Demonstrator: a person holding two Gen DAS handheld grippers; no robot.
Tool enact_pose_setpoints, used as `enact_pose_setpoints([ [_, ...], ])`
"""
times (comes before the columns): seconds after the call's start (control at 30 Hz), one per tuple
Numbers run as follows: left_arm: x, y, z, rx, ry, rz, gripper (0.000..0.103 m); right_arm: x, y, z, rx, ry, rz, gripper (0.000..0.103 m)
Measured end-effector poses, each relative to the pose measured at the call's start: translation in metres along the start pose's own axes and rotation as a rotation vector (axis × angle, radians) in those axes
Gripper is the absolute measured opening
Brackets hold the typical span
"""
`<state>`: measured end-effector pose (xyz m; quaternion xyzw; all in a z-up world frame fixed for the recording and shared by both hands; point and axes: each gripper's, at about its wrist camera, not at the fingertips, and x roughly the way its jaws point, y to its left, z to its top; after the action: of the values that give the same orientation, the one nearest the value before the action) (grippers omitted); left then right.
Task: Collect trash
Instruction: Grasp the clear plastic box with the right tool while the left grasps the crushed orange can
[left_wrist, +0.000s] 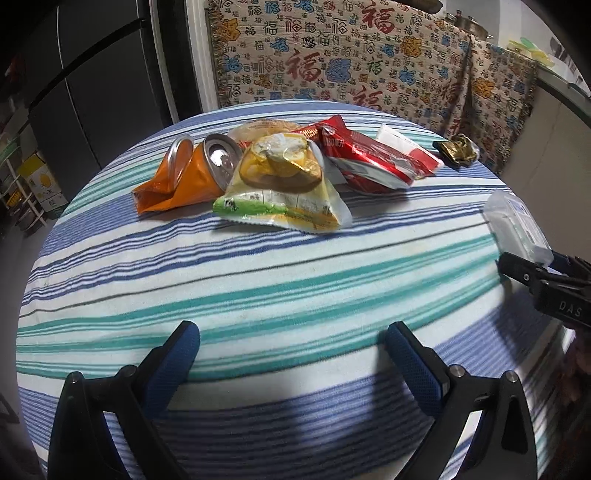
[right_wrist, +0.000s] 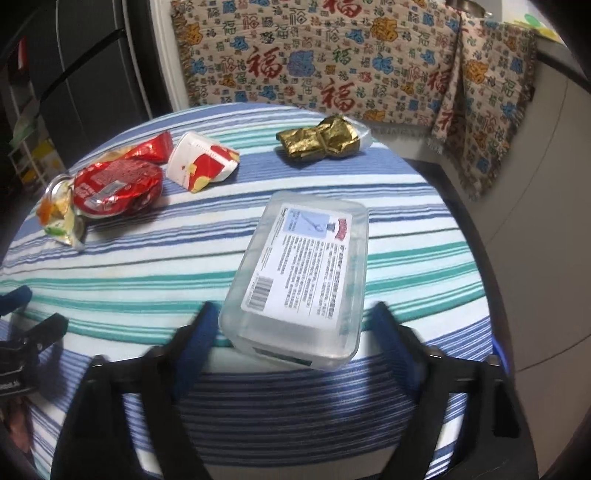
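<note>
On the striped tablecloth (left_wrist: 295, 280) lies a pile of trash: a crushed orange can (left_wrist: 184, 173), a yellow-green snack bag (left_wrist: 280, 188), a red wrapper (left_wrist: 365, 162) and a white-and-red wrapper (left_wrist: 410, 147). Off to the right sits a crumpled gold wrapper (right_wrist: 321, 142). A clear plastic box (right_wrist: 306, 269) with a printed label lies near the table's right edge. My right gripper (right_wrist: 293, 317) is open, its blue-padded fingers either side of the box's near end; I see no pad pressing on it. My left gripper (left_wrist: 291, 339) stands open over bare cloth, nothing between its fingers.
A cloth (left_wrist: 351, 62) patterned with red characters covers furniture behind the round table. A dark fridge (left_wrist: 96, 92) stands at the left, with shelves and boxes (left_wrist: 37, 184) below it. Pale floor (right_wrist: 535, 295) drops away past the table's right edge.
</note>
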<state>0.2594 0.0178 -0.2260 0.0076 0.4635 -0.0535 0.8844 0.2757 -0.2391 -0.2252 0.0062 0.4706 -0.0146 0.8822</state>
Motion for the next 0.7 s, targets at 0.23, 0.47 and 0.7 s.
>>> enact_pose_setpoints([
  [0.23,-0.044,0.067,0.033,-0.053,-0.126,-0.02,0.103,-0.011,-0.004,0.003,-0.006,0.027,0.076,0.091],
  [0.47,-0.018,0.118,0.118,-0.125,-0.086,-0.078,0.083,-0.021,-0.003,0.009,-0.028,-0.004,0.085,0.091],
  [0.7,0.02,0.106,0.14,-0.05,0.033,-0.075,0.064,-0.016,-0.009,0.015,-0.001,0.009,0.104,0.091],
])
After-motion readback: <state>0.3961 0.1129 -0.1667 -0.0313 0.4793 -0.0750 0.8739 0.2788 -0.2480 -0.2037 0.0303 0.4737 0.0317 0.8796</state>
